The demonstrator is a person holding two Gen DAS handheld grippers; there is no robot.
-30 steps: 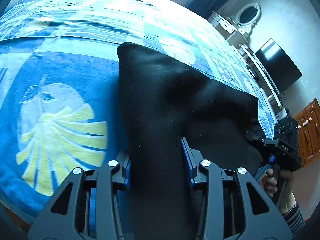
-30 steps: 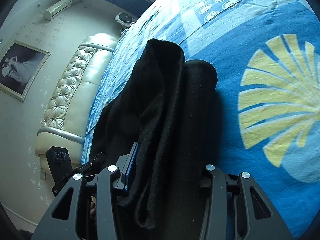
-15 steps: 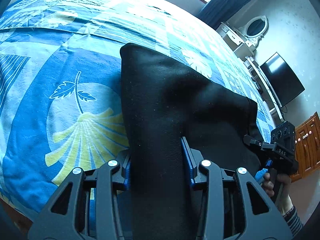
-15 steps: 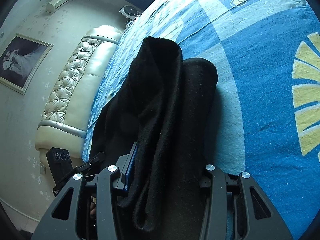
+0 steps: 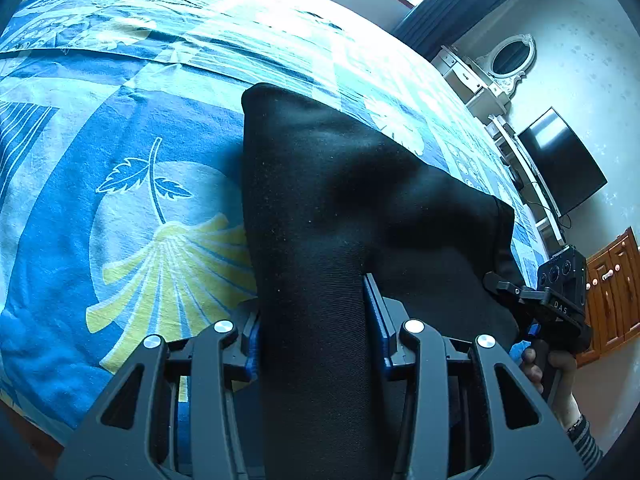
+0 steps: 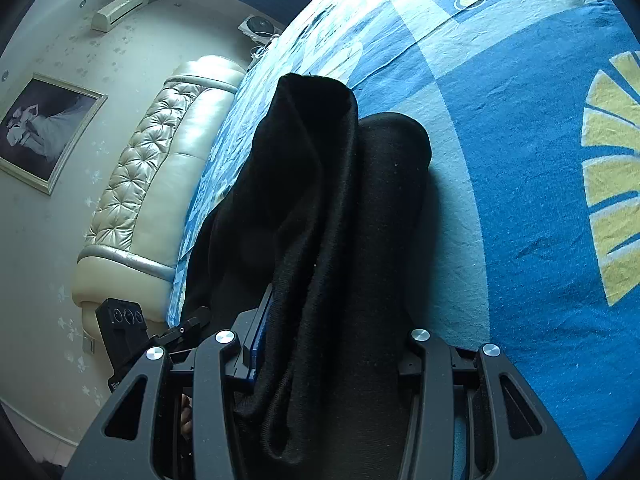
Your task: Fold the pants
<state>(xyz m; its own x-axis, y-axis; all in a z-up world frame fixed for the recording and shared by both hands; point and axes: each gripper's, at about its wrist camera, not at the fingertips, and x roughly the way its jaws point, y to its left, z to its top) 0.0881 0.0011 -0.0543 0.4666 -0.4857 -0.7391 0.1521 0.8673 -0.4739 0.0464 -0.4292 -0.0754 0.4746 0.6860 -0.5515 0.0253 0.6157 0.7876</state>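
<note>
Looking along the left gripper (image 5: 316,332), its jaws are clamping a thick band of the black pants (image 5: 340,208), cloth filling the gap between the blue pads. The pants are stretching from the near edge out across the blue patterned bedspread (image 5: 120,240), their far end lying flat on it. At the right, a hand (image 5: 556,372) is holding the other gripper's handle, cloth running toward it.

Looking along the right gripper (image 6: 328,344), its jaws are closing on a bunched, doubled part of the pants (image 6: 320,200); a loose layer is hanging over the left pad. A padded headboard (image 6: 160,184) is standing far left.

Risk, as judged: the loose layer is liable to slip free or crease the fold, since the hold is uneven. No containers are showing in either view.
</note>
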